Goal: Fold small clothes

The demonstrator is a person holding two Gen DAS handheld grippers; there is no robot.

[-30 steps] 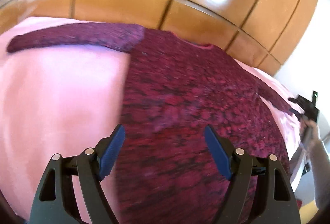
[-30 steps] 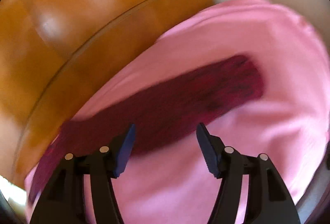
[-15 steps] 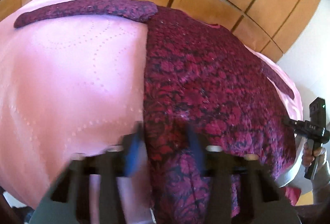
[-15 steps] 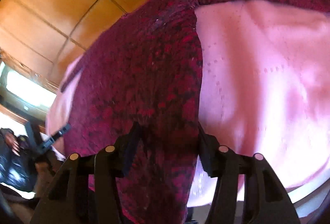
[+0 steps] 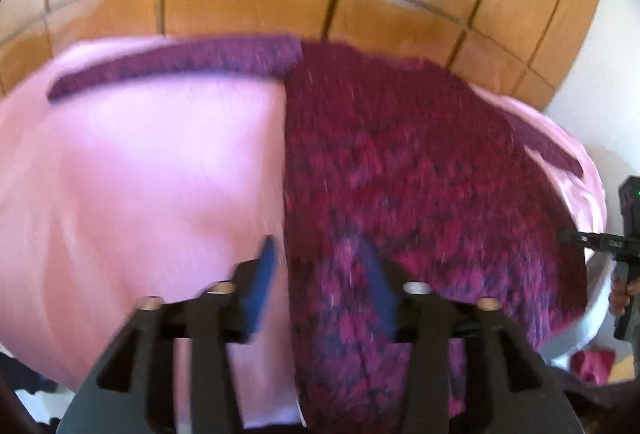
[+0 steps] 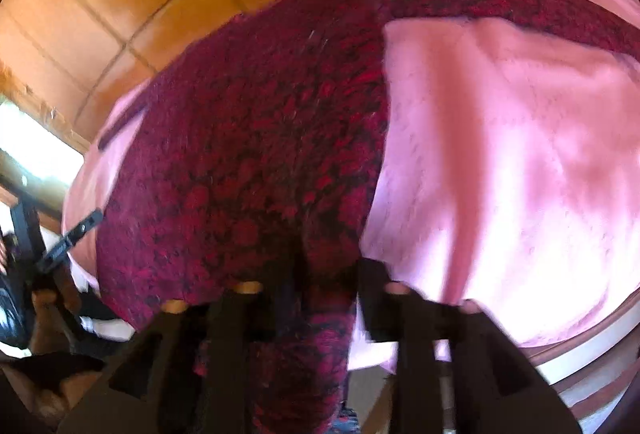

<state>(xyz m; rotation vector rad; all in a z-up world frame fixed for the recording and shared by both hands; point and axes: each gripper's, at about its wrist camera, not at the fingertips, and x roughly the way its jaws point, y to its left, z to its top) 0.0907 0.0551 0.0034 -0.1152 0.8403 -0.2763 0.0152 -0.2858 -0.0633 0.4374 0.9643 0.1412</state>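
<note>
A dark red knitted sweater [image 5: 400, 170] lay spread flat on a pink blanket [image 5: 152, 170] that covered the bed, its body face-up and one sleeve [image 5: 176, 68] stretched straight out from the shoulder toward the wooden panelled wall [image 5: 248, 10] behind. It was laid out that way, I judge, so the hem corners could be picked up cleanly for a first fold.

The left gripper [image 5: 320, 274] hovered at the sweater's near hem, over its left side edge. Its blue-padded fingers [image 5: 262, 274] were spreading apart, one over the blanket just beside the edge and one over the knit; the fabric sat between them but the pads did not look pressed on it.

The right gripper [image 6: 326, 294] sat at the sweater's other near corner, by the right side edge, fingers likewise opening. A ridge of knit rose between them, yet blur hid whether the pads touched it; I read them as apart from it.

Both tools flanked the hem symmetrically, probably to lift the bottom edge evenly and carry it toward the collar without skewing the fold.
</note>
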